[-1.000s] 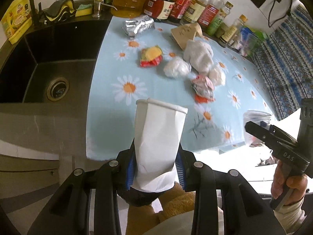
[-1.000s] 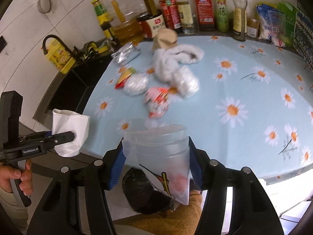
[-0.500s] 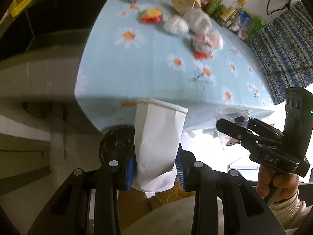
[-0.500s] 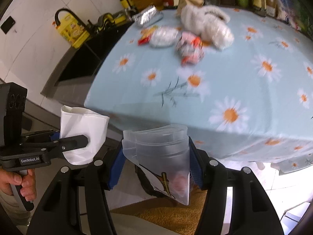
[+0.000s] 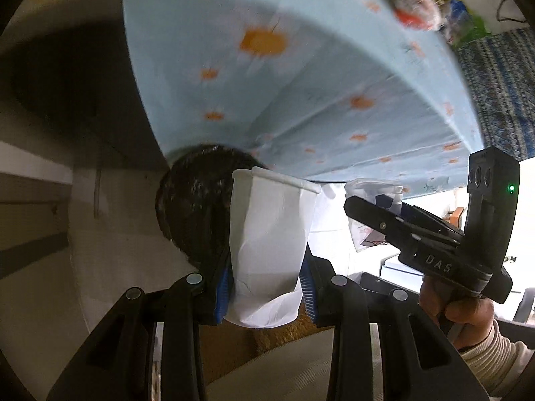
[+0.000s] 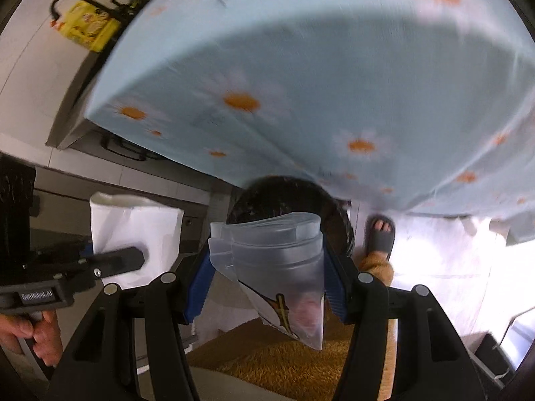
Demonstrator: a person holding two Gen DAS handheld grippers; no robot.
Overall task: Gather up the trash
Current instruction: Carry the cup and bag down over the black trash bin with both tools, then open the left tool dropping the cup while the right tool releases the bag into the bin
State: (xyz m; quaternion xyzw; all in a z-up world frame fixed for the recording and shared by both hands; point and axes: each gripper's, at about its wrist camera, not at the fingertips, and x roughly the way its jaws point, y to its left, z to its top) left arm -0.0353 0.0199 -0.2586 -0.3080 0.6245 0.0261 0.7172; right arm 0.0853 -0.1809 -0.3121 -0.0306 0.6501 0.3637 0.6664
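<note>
My left gripper [image 5: 265, 287] is shut on a crushed white paper cup [image 5: 271, 240], which also shows at the left of the right wrist view [image 6: 133, 234]. My right gripper [image 6: 264, 287] is shut on a squashed clear plastic cup [image 6: 277, 264] with a printed figure; in the left wrist view that cup [image 5: 371, 214] pokes out of the right gripper [image 5: 384, 214]. Both cups hang below the table's front edge, over a bin lined with a black bag [image 5: 194, 207], [image 6: 277, 193]. More trash [image 5: 414, 3] lies blurred on the table top, far off.
The blue daisy tablecloth [image 5: 301, 83], [image 6: 334, 83] overhangs just above the bin. A grey counter front [image 5: 33, 207] lies left. A foot in a grey slipper [image 6: 379, 237] stands beside the bin. A yellow bag [image 6: 87, 30] sits at the sink.
Both grippers have sunk from above the table to below its front edge, still gripping their cups. The bin has come into view under them; the table top has slid upward out of sight.
</note>
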